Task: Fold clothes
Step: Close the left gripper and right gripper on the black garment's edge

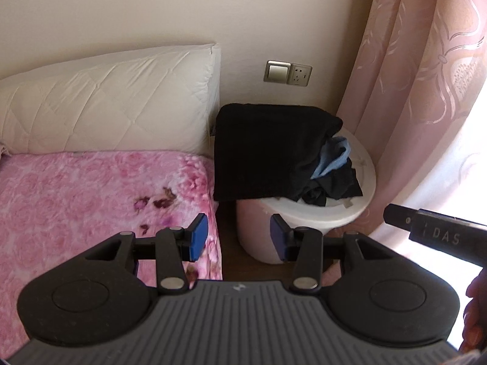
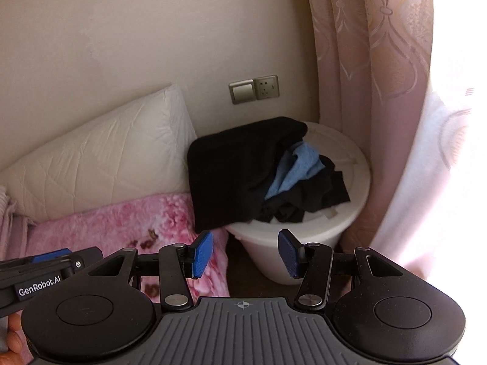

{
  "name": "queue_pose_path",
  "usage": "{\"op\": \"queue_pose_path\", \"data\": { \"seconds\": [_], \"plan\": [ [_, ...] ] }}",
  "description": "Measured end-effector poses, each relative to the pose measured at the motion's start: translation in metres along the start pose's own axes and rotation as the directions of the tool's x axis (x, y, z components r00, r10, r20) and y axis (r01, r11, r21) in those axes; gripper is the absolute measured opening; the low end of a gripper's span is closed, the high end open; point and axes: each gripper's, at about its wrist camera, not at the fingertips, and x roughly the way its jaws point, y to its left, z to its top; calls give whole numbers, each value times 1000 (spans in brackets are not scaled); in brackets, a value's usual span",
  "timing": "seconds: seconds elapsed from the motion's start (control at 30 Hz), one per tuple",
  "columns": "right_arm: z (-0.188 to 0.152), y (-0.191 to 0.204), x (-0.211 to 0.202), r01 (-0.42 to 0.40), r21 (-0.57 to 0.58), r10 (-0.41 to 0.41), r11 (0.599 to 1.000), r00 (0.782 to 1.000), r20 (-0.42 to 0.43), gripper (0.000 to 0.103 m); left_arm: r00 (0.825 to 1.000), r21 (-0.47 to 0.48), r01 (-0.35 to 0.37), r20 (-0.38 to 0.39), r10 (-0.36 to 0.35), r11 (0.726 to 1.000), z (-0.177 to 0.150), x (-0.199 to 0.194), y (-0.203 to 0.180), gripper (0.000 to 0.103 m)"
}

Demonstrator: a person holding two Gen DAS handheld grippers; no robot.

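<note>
Both jaws apart, empty: left hand-held gripper (image 1: pixel 239 237), right hand-held gripper (image 2: pixel 246 254). Black garment (image 1: pixel 264 152) draped over white bucket (image 1: pixel 313 216) at 12 o'clock; bed (image 1: pixel 91 200) at 9.

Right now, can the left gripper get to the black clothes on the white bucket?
Probably yes. The left gripper is open and empty, and nothing stands between it and the black clothes draped over the white bucket.

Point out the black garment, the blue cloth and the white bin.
black garment (image 1: pixel 261 152), left wrist view, middle of its flat front
blue cloth (image 2: pixel 292 170), right wrist view, its exposed fold
white bin (image 2: pixel 307 237), right wrist view, front rim
</note>
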Motion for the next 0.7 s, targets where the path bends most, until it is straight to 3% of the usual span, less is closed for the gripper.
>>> {"op": "queue_pose_path", "data": {
  "seconds": [0.43, 0.7],
  "plan": [
    [75, -69, 125, -3, 42, 8, 999, 993, -114, 52, 995, -42, -22, -93, 18, 999, 62, 136, -19, 40],
    [120, -102, 213, -9, 72, 21, 997, 986, -167, 52, 978, -89, 32, -201, -50, 996, 92, 237, -35, 41]
  ]
}}
